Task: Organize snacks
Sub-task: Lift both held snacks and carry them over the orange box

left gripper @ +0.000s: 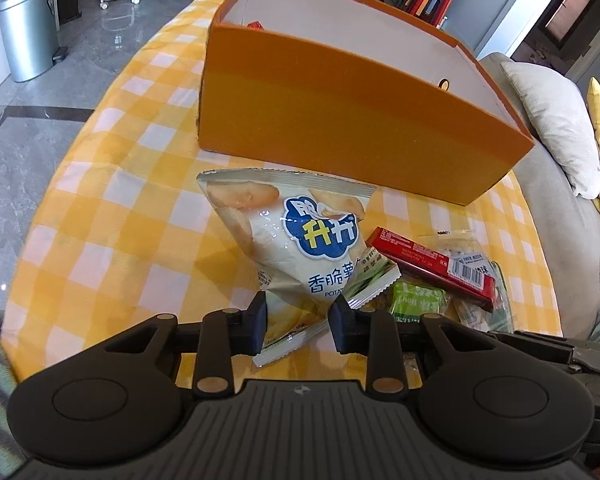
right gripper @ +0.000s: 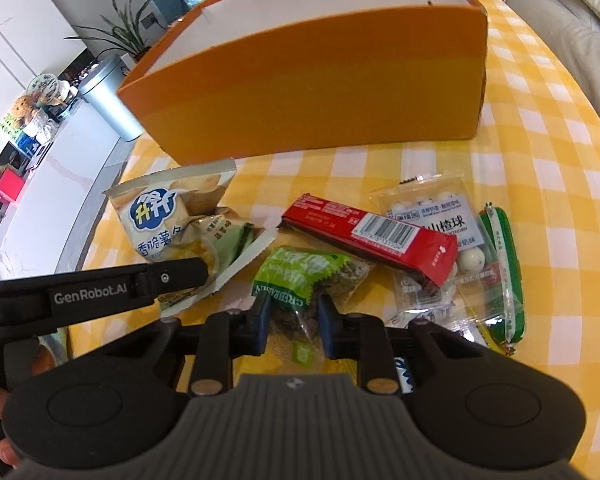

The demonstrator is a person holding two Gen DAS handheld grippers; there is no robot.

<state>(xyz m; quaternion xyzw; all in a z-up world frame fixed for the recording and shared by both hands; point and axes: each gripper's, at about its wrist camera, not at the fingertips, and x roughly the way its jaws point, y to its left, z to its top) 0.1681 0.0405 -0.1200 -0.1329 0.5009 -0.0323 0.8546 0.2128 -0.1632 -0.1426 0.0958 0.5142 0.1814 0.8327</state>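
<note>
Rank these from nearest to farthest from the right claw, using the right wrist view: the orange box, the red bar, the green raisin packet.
1. Green raisin packet: between the fingers of the right claw, pinched.
2. Red bar: just beyond, up and to the right, lying over the clear packet.
3. Orange box: farthest, standing at the back of the table.

Your chips bag, white and puffy, lies at 6 o'clock of the orange box. At 3 o'clock of it: red bar tilted across clear candy pack, green raisin pack, green sausage.
</note>
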